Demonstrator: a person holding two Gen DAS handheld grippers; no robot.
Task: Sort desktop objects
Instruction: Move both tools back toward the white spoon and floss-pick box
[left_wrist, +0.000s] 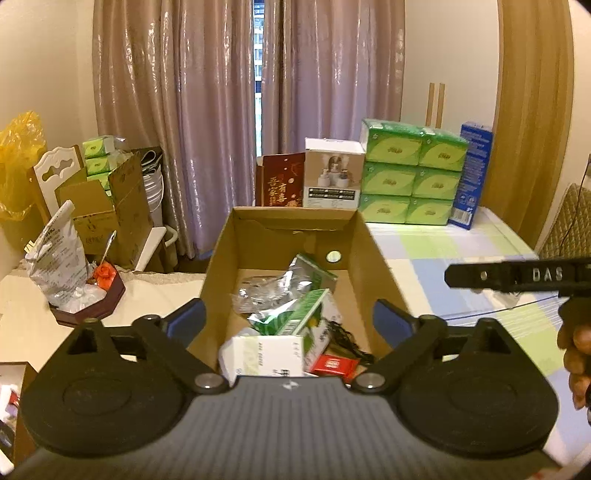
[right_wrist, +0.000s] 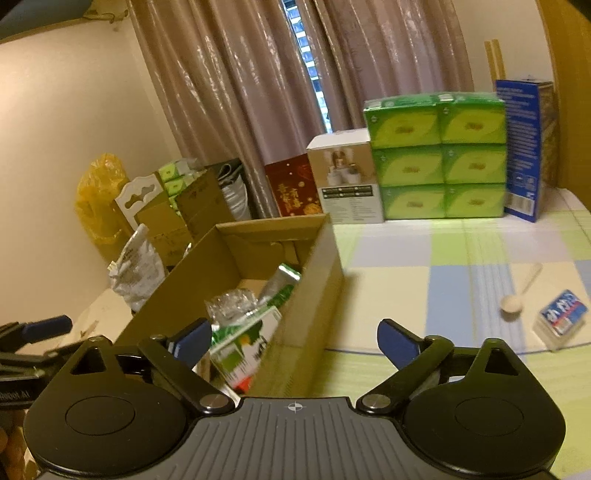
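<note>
While both grippers hang open and empty, the cardboard box (left_wrist: 291, 236) gathers sorted packets. Right fingers (right_wrist: 397, 341) face the spoon (right_wrist: 511, 302) and card pack (right_wrist: 561, 321) waiting on the bench (right_wrist: 424, 288).

Left gripper (left_wrist: 290, 323) gapes empty over the cardboard box (left_wrist: 236, 236) — cartons and packets inside.

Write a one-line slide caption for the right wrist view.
Open right gripper above the cardboard box's edge; a spoon and small blue pack lie on the checked tablecloth.
</note>
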